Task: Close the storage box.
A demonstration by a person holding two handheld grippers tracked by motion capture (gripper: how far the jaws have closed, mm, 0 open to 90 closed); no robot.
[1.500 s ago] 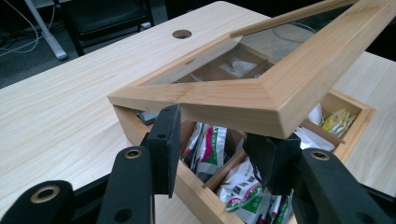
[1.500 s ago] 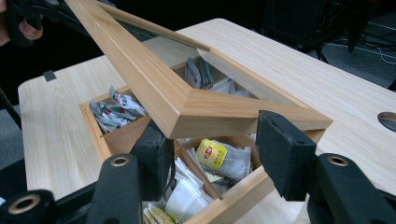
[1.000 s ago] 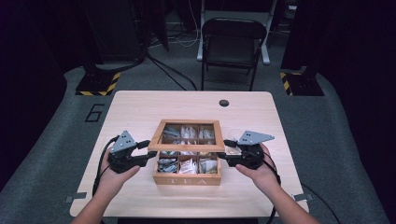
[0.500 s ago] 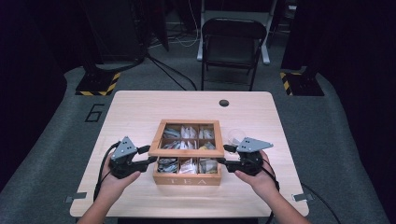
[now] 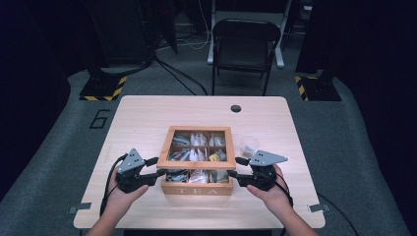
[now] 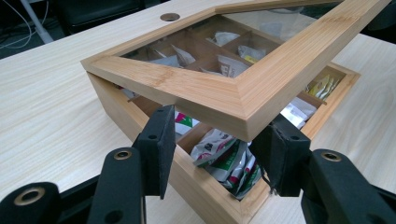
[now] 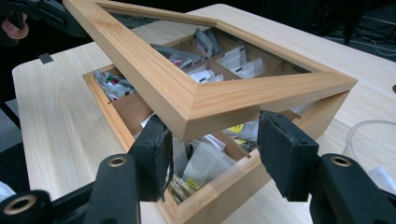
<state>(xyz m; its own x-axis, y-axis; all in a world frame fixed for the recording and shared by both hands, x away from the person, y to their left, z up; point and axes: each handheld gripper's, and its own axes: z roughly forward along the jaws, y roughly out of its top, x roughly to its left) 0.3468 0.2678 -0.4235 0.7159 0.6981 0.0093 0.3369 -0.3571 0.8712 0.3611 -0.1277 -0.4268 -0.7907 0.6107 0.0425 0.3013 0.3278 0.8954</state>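
Note:
A wooden tea box (image 5: pixel 196 189) with several compartments of tea bags (image 6: pixel 224 154) stands at the table's near middle. Its glass-paned lid (image 6: pixel 210 93) is raised at the front. The lid's front left corner sits between the jaws of my left gripper (image 6: pixel 217 149), which have just been opening; the pads (image 6: pixel 159 144) stand off the wood. My right gripper (image 7: pixel 212 149) has the lid's (image 7: pixel 187 98) other front corner between its spread jaws, with a gap at the left pad. From above, the left gripper (image 5: pixel 156 167) and right gripper (image 5: pixel 235 167) flank the box's front.
A clear plastic cup (image 5: pixel 249 145) stands just right of the box, near my right hand. A round cable hole (image 5: pixel 236 108) sits at the table's far edge. A folding chair (image 5: pixel 246 44) stands beyond the table. Bare tabletop lies left and far of the box.
Both hands have edged slightly toward the table's near edge. The box has stayed in place.

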